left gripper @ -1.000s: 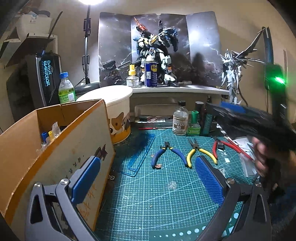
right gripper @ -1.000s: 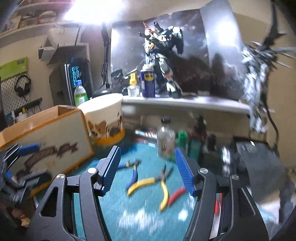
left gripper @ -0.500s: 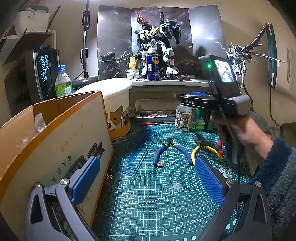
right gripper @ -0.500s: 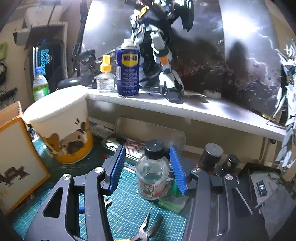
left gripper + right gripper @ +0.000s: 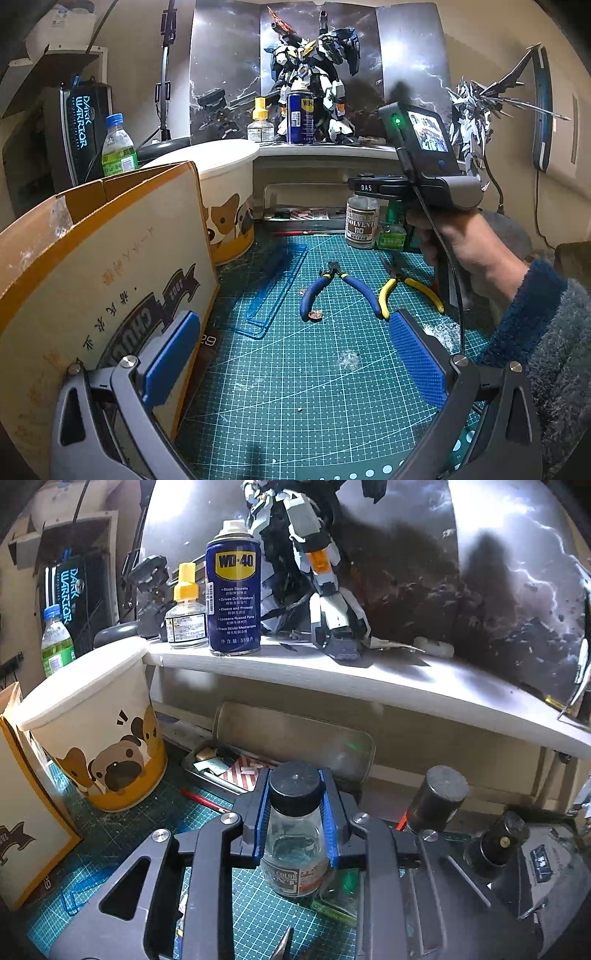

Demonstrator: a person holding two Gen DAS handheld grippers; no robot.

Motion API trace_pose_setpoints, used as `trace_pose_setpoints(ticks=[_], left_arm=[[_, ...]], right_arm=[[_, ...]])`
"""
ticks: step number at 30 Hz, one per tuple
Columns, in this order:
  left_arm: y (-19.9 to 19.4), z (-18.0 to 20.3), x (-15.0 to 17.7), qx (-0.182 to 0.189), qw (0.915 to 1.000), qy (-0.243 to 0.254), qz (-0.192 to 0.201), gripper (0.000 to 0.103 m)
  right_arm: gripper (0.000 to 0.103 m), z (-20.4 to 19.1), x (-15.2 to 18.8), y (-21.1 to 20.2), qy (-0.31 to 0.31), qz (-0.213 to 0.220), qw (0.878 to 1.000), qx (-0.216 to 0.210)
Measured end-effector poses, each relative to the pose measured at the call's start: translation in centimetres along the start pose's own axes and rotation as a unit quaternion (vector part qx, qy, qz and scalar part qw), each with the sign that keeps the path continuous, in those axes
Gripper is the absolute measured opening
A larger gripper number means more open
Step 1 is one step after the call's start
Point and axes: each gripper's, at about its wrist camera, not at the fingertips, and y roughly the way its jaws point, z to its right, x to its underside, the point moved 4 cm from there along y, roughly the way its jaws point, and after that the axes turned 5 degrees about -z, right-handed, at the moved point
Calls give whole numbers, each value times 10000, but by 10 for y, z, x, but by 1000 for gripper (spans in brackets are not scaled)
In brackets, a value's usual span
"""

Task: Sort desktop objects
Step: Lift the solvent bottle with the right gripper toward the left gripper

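My right gripper (image 5: 295, 823) is shut on a clear glass solvent bottle (image 5: 293, 849) with a black cap, gripping its neck; the bottle stands on the green cutting mat (image 5: 258, 915). In the left wrist view the same bottle (image 5: 361, 225) stands at the back of the mat with the right gripper body (image 5: 417, 184) over it. My left gripper (image 5: 295, 354) is open and empty above the mat (image 5: 295, 387). Blue-handled pliers (image 5: 332, 288) and yellow-handled pliers (image 5: 402, 288) lie on the mat ahead.
A cardboard box (image 5: 92, 277) stands at the left, a dog-print tub (image 5: 225, 206) behind it. A blue plastic frame (image 5: 277, 295) lies on the mat. A shelf (image 5: 332, 675) holds a WD-40 can (image 5: 234, 594) and a model robot (image 5: 314, 74). Dark jars (image 5: 439, 797) stand right of the bottle.
The right gripper moved forward to the solvent bottle and closed on its neck. The left gripper stayed open and nearly still.
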Motion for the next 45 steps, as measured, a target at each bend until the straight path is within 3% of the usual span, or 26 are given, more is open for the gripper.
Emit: trace_pose_setpoints(ticks=[7,16,27,37,45], left_arm=[[0,-1,0,25,10000,-4,-23,103],[-8,-2,-2,84,10000,-37,17,103],[-40,-2,-1,140,9995,21,288,103],[-83,5,33,393,9981,251,395,103],[-104,11,68,615,9969,331,348,103]], right_arm=[[23,0,-2,-5,8,16,10000,-69],[23,-12,-17,-41,-129,259,9993,-241],[23,-31,-20,-163,-411,583,9958,-569],[22,-69,30,-257,-888,370,9919,-833],[23,-102,93,-271,-906,199,9870,-1315]])
